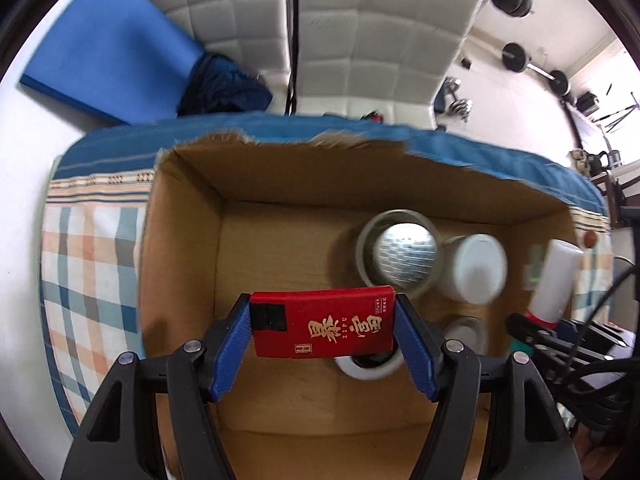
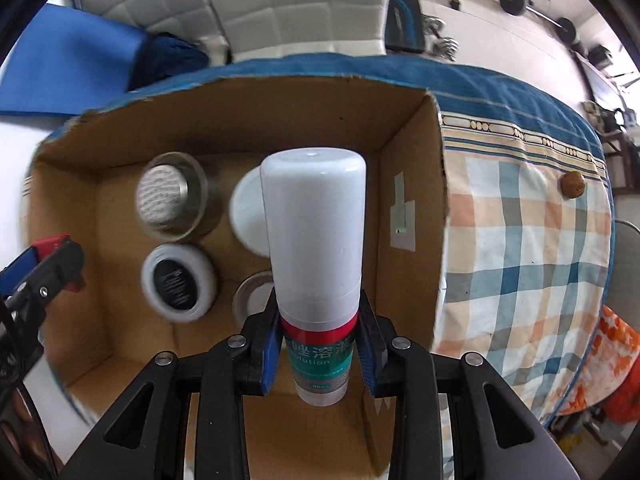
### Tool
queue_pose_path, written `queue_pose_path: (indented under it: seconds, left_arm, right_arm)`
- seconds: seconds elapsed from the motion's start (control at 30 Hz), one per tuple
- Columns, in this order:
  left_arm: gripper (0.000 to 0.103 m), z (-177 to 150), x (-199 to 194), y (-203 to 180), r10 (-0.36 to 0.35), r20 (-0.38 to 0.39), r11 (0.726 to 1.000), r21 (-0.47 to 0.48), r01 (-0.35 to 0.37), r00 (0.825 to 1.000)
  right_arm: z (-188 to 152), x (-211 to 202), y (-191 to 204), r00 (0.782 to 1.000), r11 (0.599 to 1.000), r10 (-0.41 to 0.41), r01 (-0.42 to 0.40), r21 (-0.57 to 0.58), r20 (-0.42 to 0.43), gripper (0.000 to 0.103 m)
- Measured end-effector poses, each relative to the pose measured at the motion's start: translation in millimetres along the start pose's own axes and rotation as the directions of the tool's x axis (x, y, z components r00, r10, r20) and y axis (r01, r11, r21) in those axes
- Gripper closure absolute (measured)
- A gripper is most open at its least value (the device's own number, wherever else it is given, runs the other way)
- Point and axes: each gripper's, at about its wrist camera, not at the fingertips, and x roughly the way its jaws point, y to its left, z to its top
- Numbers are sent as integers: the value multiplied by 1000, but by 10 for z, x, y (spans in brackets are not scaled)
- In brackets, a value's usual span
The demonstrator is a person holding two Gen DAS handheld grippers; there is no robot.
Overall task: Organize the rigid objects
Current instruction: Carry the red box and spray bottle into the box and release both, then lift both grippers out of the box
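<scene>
We hold a red box [image 1: 323, 322] in our left hand-held gripper [image 1: 323, 344] and a bottle [image 2: 316, 264] clamped in the right [image 2: 320, 354], above a cardboard box [image 2: 404, 184]; dropping either could topple the jars [image 2: 176, 196] inside

Red box [image 1: 323, 322] and white bottle [image 2: 314, 236] held above carton [image 2: 416, 128].

One red box [image 1: 324, 322], one bottle [image 2: 316, 248], four jars [image 2: 178, 282], one walnut [image 2: 573, 185]
</scene>
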Motion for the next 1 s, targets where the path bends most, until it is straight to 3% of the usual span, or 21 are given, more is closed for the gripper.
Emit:
queue_pose_path:
  seconds: [0.3, 0.5, 0.77, 1.0]
  left_arm:
    - [36, 119, 556, 146, 10, -111, 1000, 12, -8, 994]
    - [36, 188, 802, 134, 13, -158, 1000, 24, -10, 987]
    - [35, 236, 765, 139, 10, -186, 1000, 24, -5, 982]
    - [27, 136, 529, 130, -6, -206, 1000, -2, 5, 979]
  right_arm:
    - [150, 392, 104, 992, 992, -123, 124, 33, -42, 68]
    - [231, 529, 85, 988, 988, -141, 145, 47, -69, 68]
    - [343, 637, 67, 985, 990, -135, 138, 24, -106, 68]
    - [354, 633, 32, 984, 993, -110, 114, 19, -143, 63]
